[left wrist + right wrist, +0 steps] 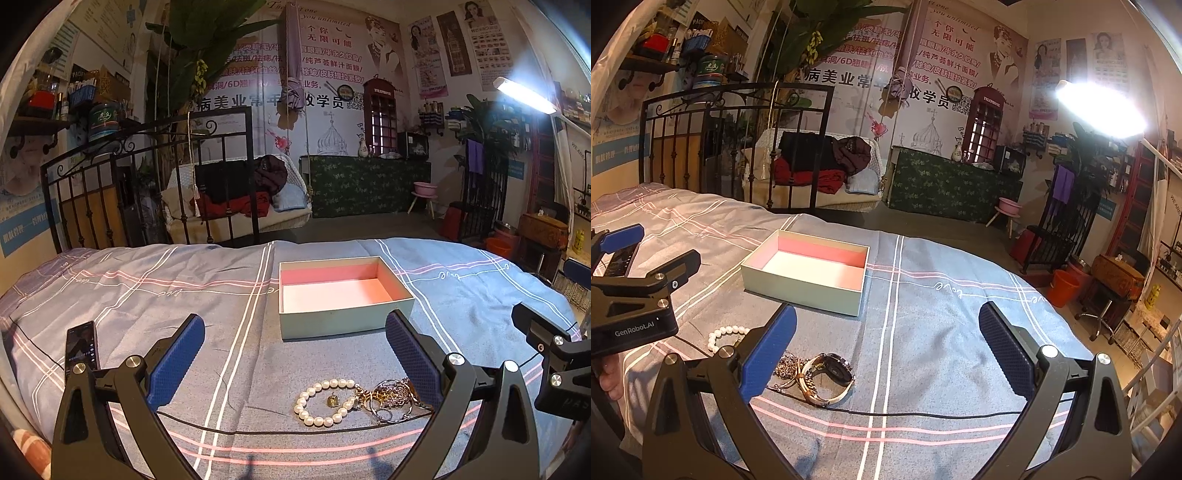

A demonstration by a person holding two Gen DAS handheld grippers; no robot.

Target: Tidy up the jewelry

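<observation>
Both claws are hovering wide apart and holding nothing over the bed point(147, 295). The pearl bracelet point(325, 402) is lying low in the left wrist frame, right of centre, between the left claw point(295, 350) fingers and nearer the right-hand one, touching a tangled metal jewelry pile point(395, 400). The watch point(831, 376) is sitting lower left beside the right claw point(886, 332). The open box point(343, 295), long axis running across the frame, is waiting empty just beyond.
</observation>
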